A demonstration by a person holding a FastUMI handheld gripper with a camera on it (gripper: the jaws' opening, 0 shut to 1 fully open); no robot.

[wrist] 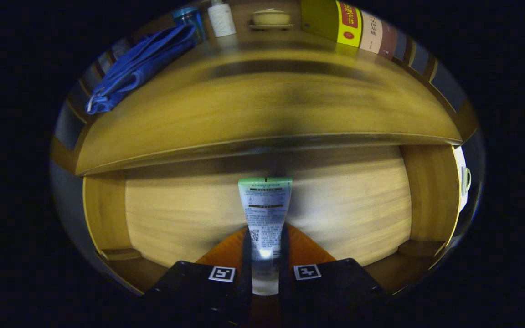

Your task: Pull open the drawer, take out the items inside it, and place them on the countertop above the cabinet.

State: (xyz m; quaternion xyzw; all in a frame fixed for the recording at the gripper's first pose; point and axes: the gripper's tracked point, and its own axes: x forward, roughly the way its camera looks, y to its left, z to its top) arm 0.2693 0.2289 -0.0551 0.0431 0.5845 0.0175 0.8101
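Note:
My gripper (265, 255) is shut on a white tube with a green end (265, 207). The tube stands up between the two black fingers (245, 255), its white cap down near the finger bases and its crimped green end pointing away from me. It hangs over the open wooden drawer (176, 214), whose pale bottom lies beneath it. Just beyond the drawer is the edge of the wooden countertop (262, 105) above the cabinet.
On the countertop lie a folded blue umbrella (139, 64) at the far left, a blue jar (190, 20), a white bottle (221, 18), a small lidded bowl (270, 18) and upright books (353, 23) at the back. A white object (462, 180) sits right of the drawer.

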